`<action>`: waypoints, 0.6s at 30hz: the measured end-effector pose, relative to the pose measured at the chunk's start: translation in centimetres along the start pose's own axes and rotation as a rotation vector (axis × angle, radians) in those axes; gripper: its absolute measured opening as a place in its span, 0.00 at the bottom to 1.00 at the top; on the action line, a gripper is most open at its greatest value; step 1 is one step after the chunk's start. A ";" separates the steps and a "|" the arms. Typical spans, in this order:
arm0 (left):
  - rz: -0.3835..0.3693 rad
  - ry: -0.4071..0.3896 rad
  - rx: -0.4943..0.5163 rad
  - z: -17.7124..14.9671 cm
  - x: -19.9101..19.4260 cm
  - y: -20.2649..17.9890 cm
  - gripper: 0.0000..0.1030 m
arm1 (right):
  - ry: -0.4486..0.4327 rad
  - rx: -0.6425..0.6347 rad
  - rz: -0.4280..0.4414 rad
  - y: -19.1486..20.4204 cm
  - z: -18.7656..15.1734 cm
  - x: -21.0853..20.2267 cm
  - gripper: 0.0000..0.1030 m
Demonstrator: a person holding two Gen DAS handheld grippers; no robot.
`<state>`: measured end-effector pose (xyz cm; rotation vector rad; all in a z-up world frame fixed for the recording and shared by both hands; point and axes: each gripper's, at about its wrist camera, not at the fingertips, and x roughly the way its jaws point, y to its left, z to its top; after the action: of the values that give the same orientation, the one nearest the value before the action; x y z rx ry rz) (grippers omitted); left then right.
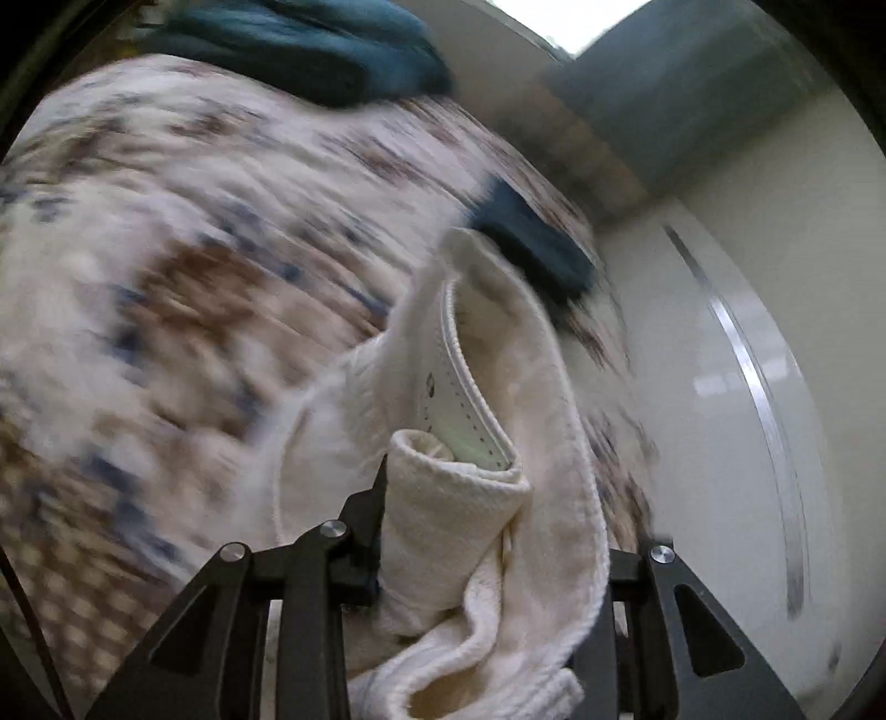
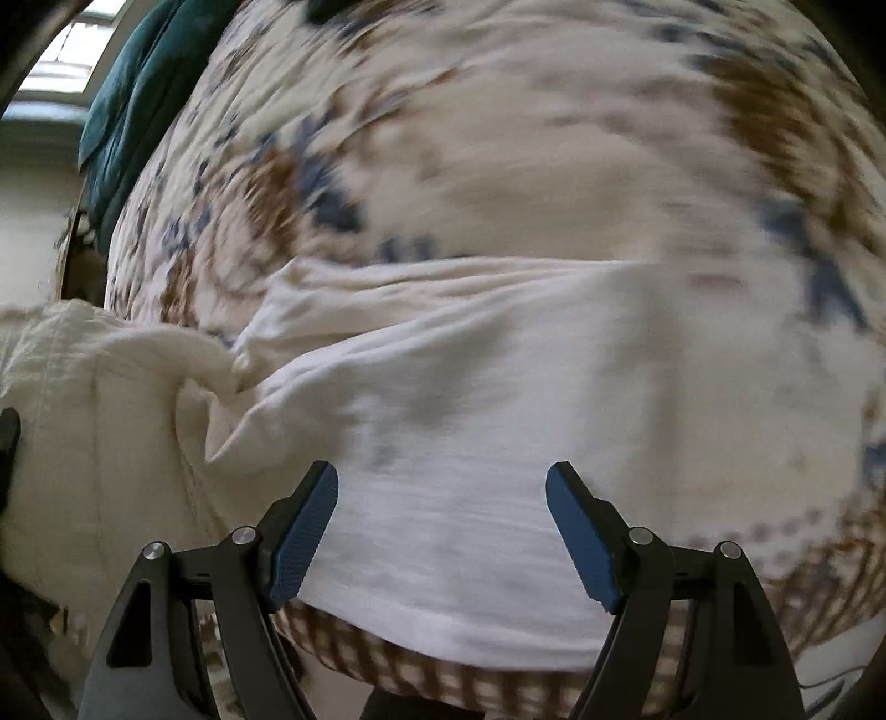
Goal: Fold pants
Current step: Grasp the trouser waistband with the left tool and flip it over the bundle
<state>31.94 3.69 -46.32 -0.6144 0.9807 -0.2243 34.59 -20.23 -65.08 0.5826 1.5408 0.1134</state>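
Note:
Cream-white pants (image 1: 487, 526) hang bunched between the jaws of my left gripper (image 1: 459, 498), which is shut on them. The inside of the waistband (image 1: 470, 387) with a white label faces the camera, and the cloth hides the right finger. In the right wrist view the pants (image 2: 498, 387) lie spread across a patterned bedspread (image 2: 443, 111), with a crumpled fold at the left. My right gripper (image 2: 443, 526) hovers open just above the flat cloth near its lower hem, nothing between its blue pads (image 2: 304, 543). Both views are blurred.
A teal cloth (image 1: 310, 50) lies at the far side of the bed, seen also as a teal heap (image 2: 127, 111) at upper left. A white cabinet front with a metal strip (image 1: 747, 360) stands beside the bed. The bed's checked edge (image 2: 443, 681) is near me.

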 end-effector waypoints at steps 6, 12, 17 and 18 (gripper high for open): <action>-0.004 0.243 0.140 -8.6 11.1 -6.8 0.28 | -0.055 0.118 -0.076 -9.4 -1.4 -4.4 0.78; 0.160 0.342 0.273 -12.2 16.0 -7.3 0.33 | -0.053 0.215 -0.079 -16.3 -2.2 -6.1 0.78; 0.112 0.373 0.331 -13.2 12.5 -10.8 0.89 | -0.064 0.201 0.044 -17.6 -2.4 -6.8 0.78; 0.094 0.386 0.336 -13.5 11.8 -11.5 0.95 | -0.068 0.194 0.061 -17.6 -2.4 -7.0 0.78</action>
<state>28.24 -16.04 -53.46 -0.2174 1.3052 -0.4250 26.89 -37.67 -65.97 0.7802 1.4781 -0.0095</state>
